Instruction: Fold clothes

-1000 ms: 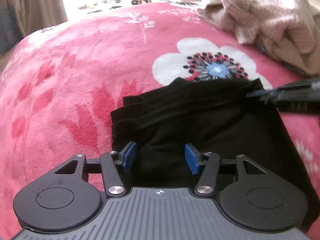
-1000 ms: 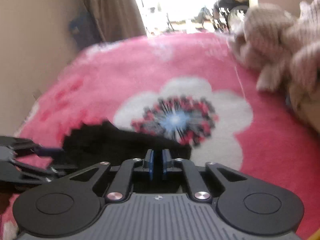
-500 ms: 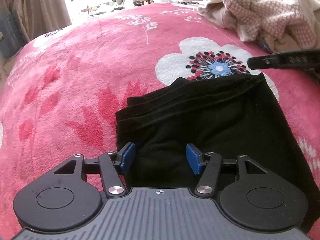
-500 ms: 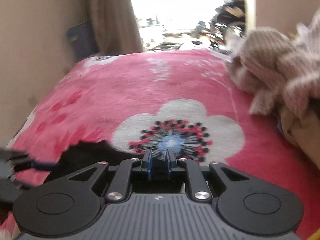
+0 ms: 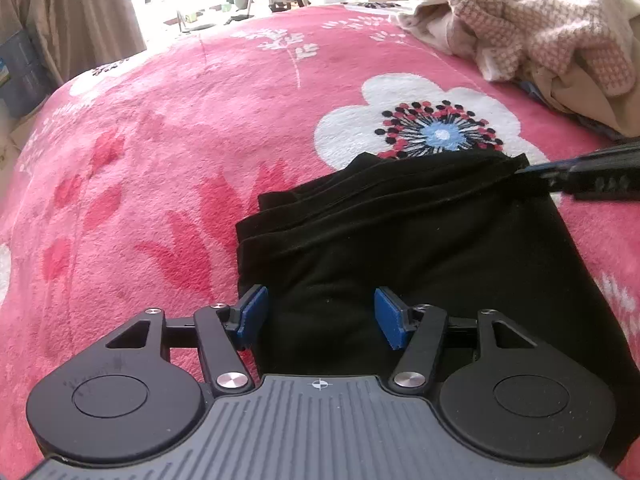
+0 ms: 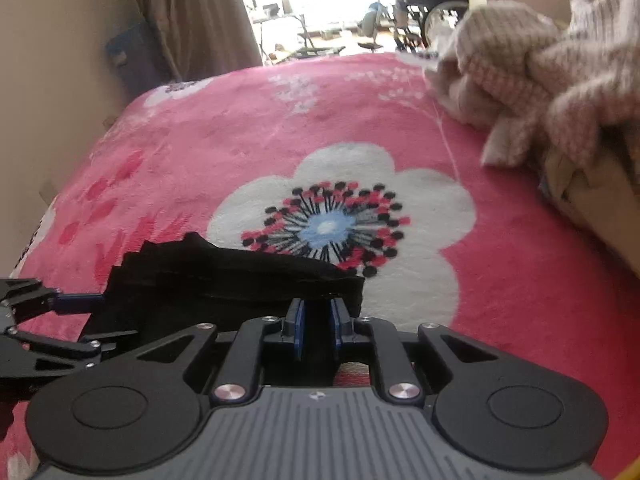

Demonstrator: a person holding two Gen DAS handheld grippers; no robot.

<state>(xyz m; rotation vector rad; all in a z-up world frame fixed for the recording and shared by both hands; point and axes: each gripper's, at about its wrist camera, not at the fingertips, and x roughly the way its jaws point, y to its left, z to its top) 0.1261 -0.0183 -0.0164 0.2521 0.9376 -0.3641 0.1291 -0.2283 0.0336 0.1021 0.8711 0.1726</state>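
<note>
We square up the far corner of the folded black soft-knit garment [image 5: 420, 248] on the pink flowered fleece bed blanket [image 5: 160, 140].
We keep the right hand-held gripper [image 6: 316, 328] narrow on the corner hem at its twelve o'clock, apparently pinching it, and draw it taut and level; the left hand-held gripper [image 5: 320, 316] stands wide, pressing nothing, the garment's near edge between its pads at twelve o'clock.

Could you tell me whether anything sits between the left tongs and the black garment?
Nothing visible does. The left tongs hang open directly over the near part of the black garment, which lies folded on the pink blanket; the beige knit pile lies well beyond it.
</note>
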